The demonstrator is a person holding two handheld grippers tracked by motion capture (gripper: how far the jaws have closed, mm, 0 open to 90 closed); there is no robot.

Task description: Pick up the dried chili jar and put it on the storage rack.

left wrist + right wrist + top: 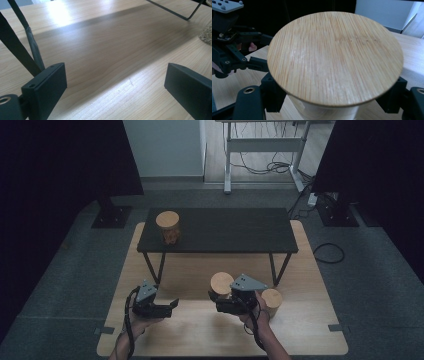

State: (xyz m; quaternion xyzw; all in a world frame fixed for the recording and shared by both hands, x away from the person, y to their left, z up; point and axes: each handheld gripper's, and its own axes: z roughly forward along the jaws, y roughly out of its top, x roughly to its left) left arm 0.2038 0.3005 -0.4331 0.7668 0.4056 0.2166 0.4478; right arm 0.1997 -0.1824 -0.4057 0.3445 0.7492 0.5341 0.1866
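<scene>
Three lidded jars (pixel 221 285) – two claws (pixel 172 304) – one shelf (pixel 220 230)

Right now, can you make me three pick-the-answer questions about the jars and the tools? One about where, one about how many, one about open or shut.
1. Where is the jar that stands alone?
A. on the black shelf
B. on the carpet
C. in a hand

2. How many wooden-lidded jars are there?
A. one
B. three
C. five

3. What is the right tool doing?
A. hanging open
B. lying flat
C. gripping a jar

Answers: 1 A, it sits at the shelf's left end. 2 B, one on the shelf and two by the right tool, counting the far-right jar. 3 C, its jaws clamp the jar below the lid, while the left tool is open.
</scene>
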